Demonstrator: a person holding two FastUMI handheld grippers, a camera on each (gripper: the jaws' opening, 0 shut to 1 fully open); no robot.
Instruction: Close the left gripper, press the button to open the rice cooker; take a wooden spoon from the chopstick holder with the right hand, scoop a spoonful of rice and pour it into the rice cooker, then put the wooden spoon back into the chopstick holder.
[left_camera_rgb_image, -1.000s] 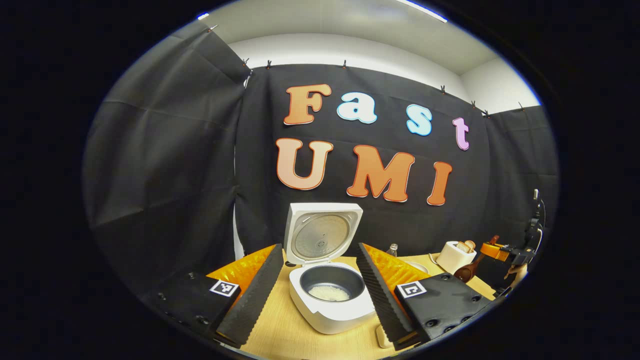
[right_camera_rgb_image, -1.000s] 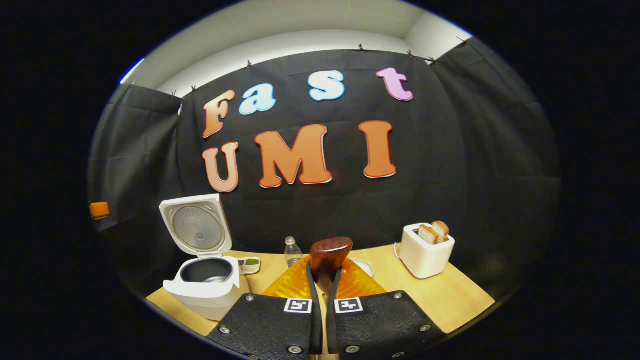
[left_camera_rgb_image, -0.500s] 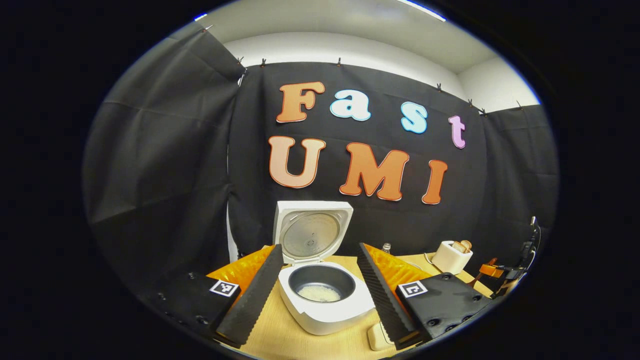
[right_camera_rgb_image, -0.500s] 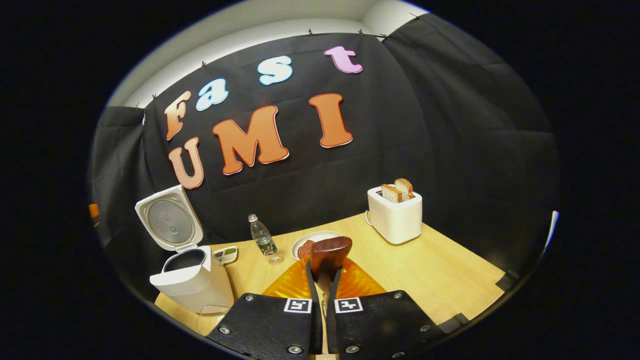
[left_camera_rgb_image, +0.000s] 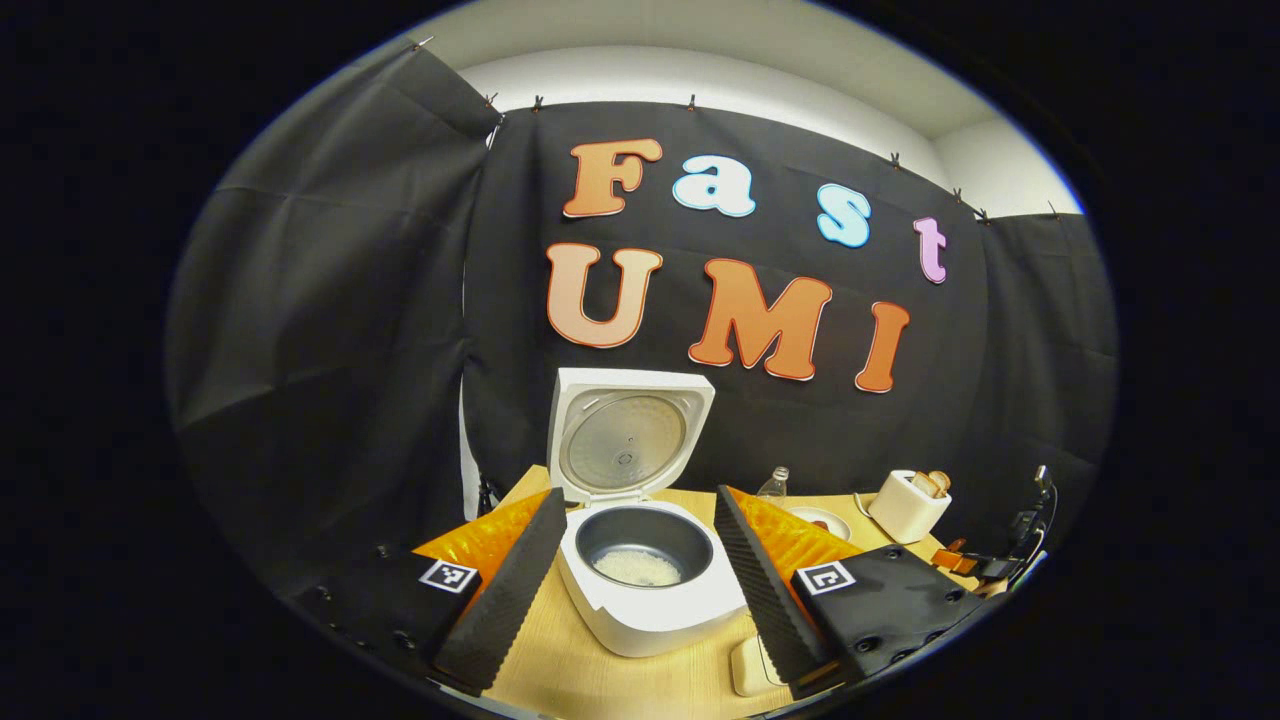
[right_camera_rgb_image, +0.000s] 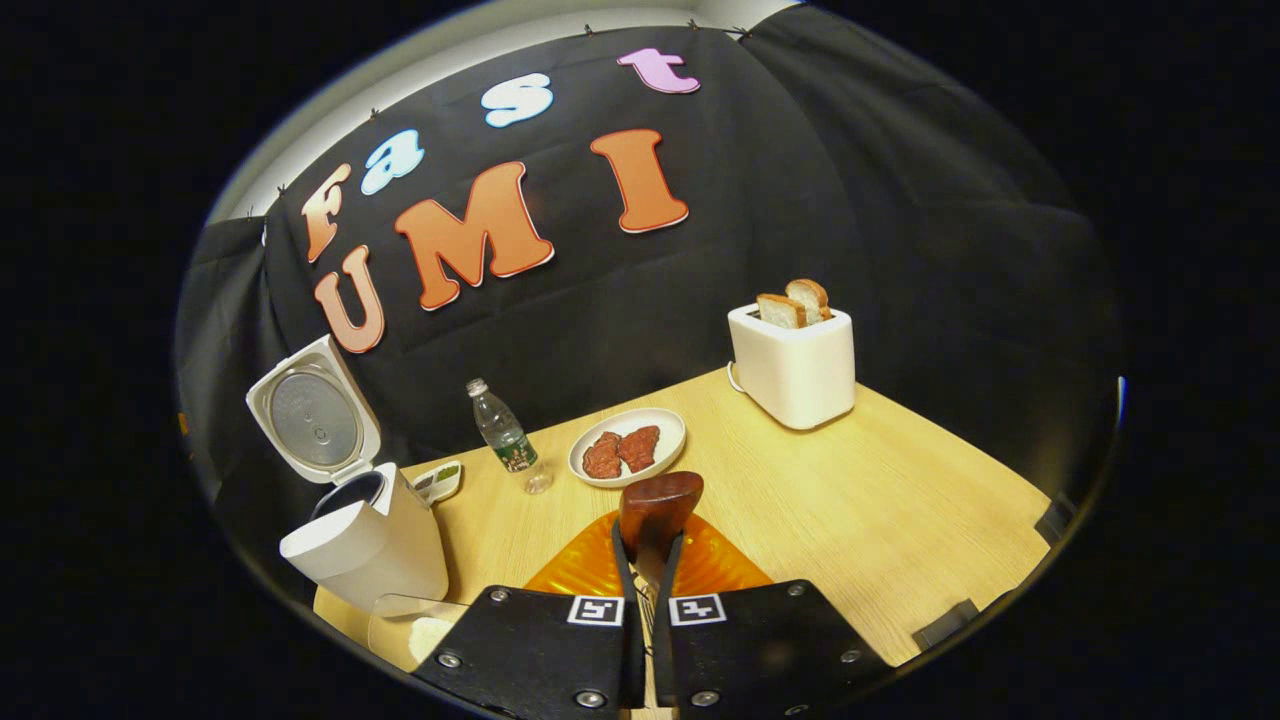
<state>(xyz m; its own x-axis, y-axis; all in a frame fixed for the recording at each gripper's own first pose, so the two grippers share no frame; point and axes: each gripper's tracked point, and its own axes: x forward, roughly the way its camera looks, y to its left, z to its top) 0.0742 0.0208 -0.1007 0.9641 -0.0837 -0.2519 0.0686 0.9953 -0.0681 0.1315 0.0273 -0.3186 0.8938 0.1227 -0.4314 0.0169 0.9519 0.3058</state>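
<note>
The white rice cooker (left_camera_rgb_image: 650, 615) stands open, its lid (left_camera_rgb_image: 628, 448) upright and some white rice (left_camera_rgb_image: 637, 567) lying in the dark pot. My left gripper (left_camera_rgb_image: 638, 497) is open, one finger on either side of the cooker and short of it. My right gripper (right_camera_rgb_image: 647, 548) is shut on the wooden spoon (right_camera_rgb_image: 660, 503), whose dark brown bowl sticks up past the fingertips over the table. From there the rice cooker (right_camera_rgb_image: 365, 545) stands at the left. The right gripper (left_camera_rgb_image: 992, 566) also appears far off at the right edge of the left gripper view.
A clear tub of rice (right_camera_rgb_image: 418, 632) sits in front of the cooker. On the wooden table (right_camera_rgb_image: 900, 500) stand a water bottle (right_camera_rgb_image: 505, 437), a plate of meat (right_camera_rgb_image: 627, 447), a white toaster with bread (right_camera_rgb_image: 793, 360) and a small dish (right_camera_rgb_image: 440, 480).
The right gripper, still holding the spoon, has tilted downward and rolled, so more tabletop shows. In the left gripper view it has sunk lower at the right edge. The left gripper barely shifted.
</note>
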